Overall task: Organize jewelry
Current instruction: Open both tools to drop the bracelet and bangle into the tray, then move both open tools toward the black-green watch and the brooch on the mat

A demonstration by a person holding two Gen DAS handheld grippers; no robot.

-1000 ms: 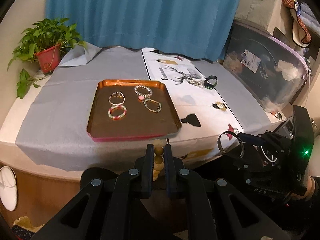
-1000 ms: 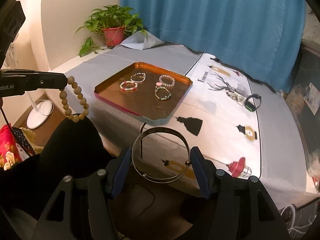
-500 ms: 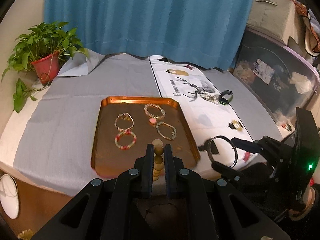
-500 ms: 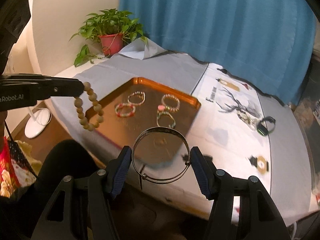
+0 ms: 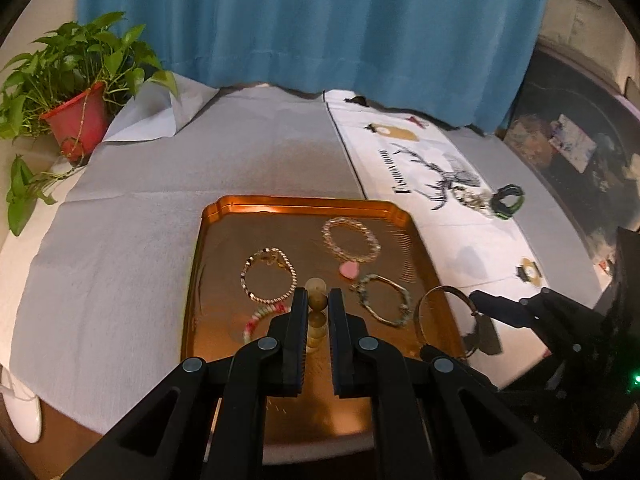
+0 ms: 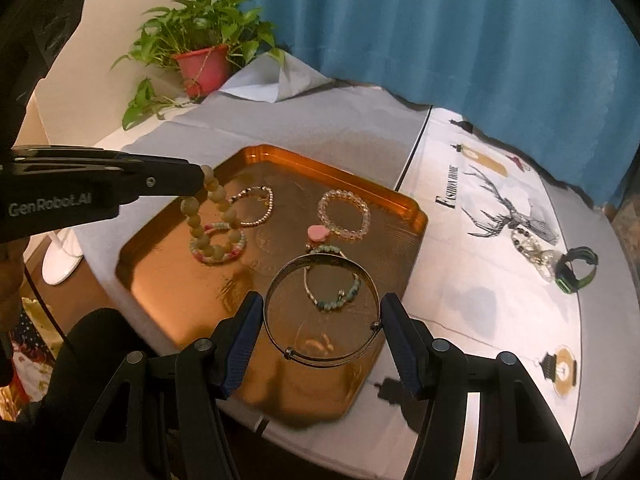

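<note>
My left tool (image 5: pixel 318 300) is pinched nearly closed on a wooden bead bracelet (image 6: pixel 212 216), whose loop of tan beads hangs from the fingertips above the near left part of the copper tray (image 5: pixel 304 202). My right tool (image 6: pixel 322 320) stands about half spread, its blue pads pressing on either side of a thin metal bangle (image 6: pixel 322 310), held flat above the tray's near right corner.

The tray sits on the grey cloth (image 5: pixel 120 240) that covers the bench. Four bracelets lie in it, apart from one another: a gold chain bracelet (image 5: pixel 269 276) toward the left, a pink and white beaded bracelet (image 6: pixel 218 246) nearer than that, a clear bead bracelet with a pink heart charm (image 6: pixel 344 214) toward the far right, and a green stone bracelet (image 6: pixel 332 280) nearer on the right, seen through the bangle's ring.

Right of the tray lies a white runner printed with a deer (image 6: pixel 508 208). On it rest a dark bead bracelet (image 6: pixel 528 242) and, just beside it, a watch with a green and black band (image 6: pixel 576 268). A potted plant (image 5: pixel 76 92) stands at the far left corner before a blue curtain (image 5: pixel 320 20).
</note>
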